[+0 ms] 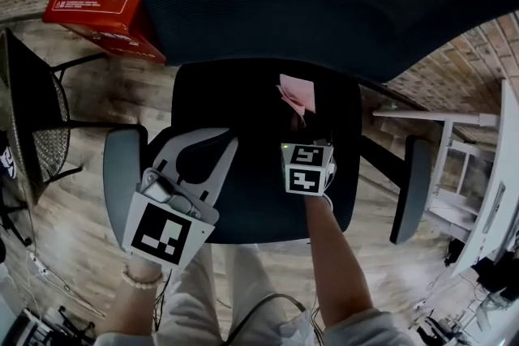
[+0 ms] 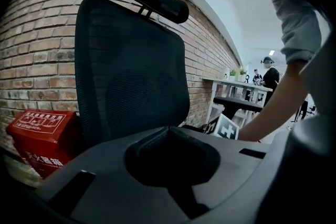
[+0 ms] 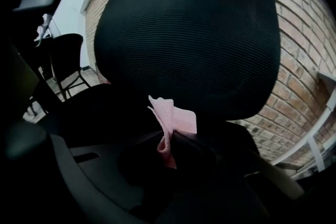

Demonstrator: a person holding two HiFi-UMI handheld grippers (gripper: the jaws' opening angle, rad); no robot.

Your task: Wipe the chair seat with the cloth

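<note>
Right gripper [image 1: 299, 124] is over the black mesh chair seat [image 1: 235, 97], jaws clamped tight on a small pink woven cloth [image 1: 294, 93]. The right gripper view shows the pinch clearly: a bunched corner sits between the tips and the rest of the cloth stands up like a flag in front of the black mesh backrest [image 3: 189, 34]. From above, the cloth sits over the rear half of the seat, right of centre, though I can't tell whether it touches the fabric.

Left gripper [image 1: 225, 143] hangs over the front left of the seat, jaws together on nothing, near the grey left armrest [image 1: 122, 166].

The wipe looks barely started, if at all. To do it well, the loose part of the cloth needs to go down flat on the mesh, not just the pinched edge, so tipping the tips lower should lay it over. Long overlapping strokes from the backrest toward the front edge would suit, with the clamp firm so the mesh doesn't drag the cloth out. This chair probably swivels, so steadying it with the left gripper at the armrest seems wise.
</note>
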